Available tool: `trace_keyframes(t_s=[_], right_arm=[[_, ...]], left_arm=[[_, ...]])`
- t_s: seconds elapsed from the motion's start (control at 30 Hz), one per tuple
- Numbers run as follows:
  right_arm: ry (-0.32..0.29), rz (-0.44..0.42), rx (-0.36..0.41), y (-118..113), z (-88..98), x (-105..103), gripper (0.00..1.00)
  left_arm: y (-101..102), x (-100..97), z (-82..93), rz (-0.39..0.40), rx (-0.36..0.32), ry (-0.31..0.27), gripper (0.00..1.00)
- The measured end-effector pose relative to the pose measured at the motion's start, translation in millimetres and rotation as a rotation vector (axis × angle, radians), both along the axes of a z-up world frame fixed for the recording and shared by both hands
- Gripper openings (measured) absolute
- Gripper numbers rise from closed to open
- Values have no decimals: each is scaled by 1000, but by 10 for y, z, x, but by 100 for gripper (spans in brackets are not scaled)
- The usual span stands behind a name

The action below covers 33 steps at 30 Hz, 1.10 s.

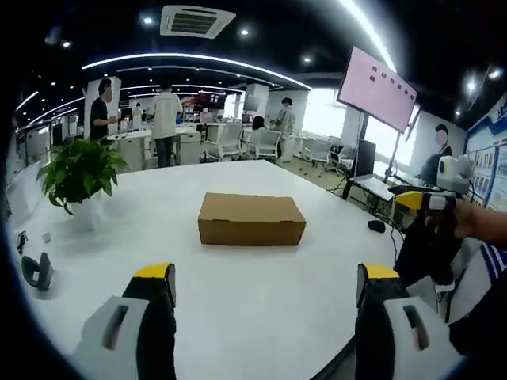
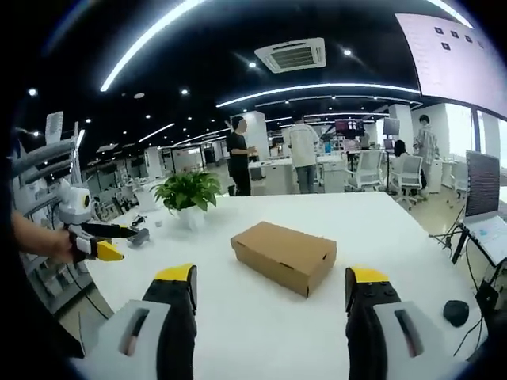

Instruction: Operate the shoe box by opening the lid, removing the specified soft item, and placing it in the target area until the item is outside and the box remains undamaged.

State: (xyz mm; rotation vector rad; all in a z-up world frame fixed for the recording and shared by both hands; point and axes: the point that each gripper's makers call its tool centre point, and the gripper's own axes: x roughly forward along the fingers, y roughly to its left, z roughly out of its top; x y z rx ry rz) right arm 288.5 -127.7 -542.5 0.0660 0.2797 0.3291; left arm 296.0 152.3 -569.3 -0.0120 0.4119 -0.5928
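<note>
Shoe box [image 1: 251, 219]: plain brown cardboard, rectangular, lid shut, contents hidden; mid white table [image 1: 238, 309].
Left gripper [image 1: 265, 285]: jaws spread, grasping nothing.
Right gripper [image 2: 269, 289]: jaws spread, unloaded.
Potted plant [image 1: 79, 178]: leafy, white pot.

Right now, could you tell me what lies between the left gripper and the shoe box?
Nothing: in the left gripper view, bare white table runs from the open left gripper to the closed shoe box. The potted plant stands off to one side.
</note>
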Motion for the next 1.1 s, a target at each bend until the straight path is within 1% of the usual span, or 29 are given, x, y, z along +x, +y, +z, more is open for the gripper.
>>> trace_keyframes(t_s=[0.03,0.07,0.1,0.13,0.17,0.23,0.27,0.3,0.33,0.4,0.53,0.6,0.7,0.77,0.83,0.87,0.9,0.93,0.97,1.03,1.07,1.1], right_arm=[[-1,11,21,28,50,10,76],[-12,19,20,45,84,16,76],[-26,26,-10,57,105,31,77],[-22,25,-34,50,94,40,78],[-1,20,-49,52,65,44,78],[7,22,-42,75,69,53,78],[11,22,-41,85,71,61,78],[17,24,-57,95,59,73,77],[21,36,-90,99,46,85,74],[48,41,-143,86,23,96,72],[30,61,-154,118,91,142,74],[35,74,-160,133,97,176,75],[47,87,-166,161,106,213,78],[45,91,-175,164,128,245,80],[37,88,-165,178,159,270,84],[33,86,-158,182,166,278,85],[28,82,-151,186,177,286,86],[16,79,-141,184,187,305,87],[2,79,-128,191,211,319,87],[-18,76,-120,186,241,339,88],[-25,78,-117,184,247,348,88],[-26,81,-115,185,246,357,86]], left_arm=[[10,6,48,20,-25,-11,88],[1,24,103,38,-83,-19,87],[-12,30,112,39,-109,-17,89],[-7,25,83,33,-103,-1,91],[-4,35,48,29,-87,12,92],[24,45,9,36,-57,34,93],[27,56,19,36,-57,33,94],[31,69,42,35,-69,24,96],[39,96,49,37,-84,22,97],[40,133,28,39,-90,34,98],[-3,158,30,31,-84,60,99],[-23,163,61,26,-88,72,99],[-47,180,116,14,-94,53,99],[-40,196,77,13,-86,62,99],[-59,201,50,4,-86,65,99],[-81,205,51,-10,-84,55,99],[-117,221,84,-40,-79,17,96],[-136,232,112,-54,-71,-9,93],[-151,244,124,-57,-61,-11,91],[-190,287,142,-70,-61,-4,94],[-218,329,157,-80,-60,-10,96],[-232,358,181,-84,-54,-29,98]])
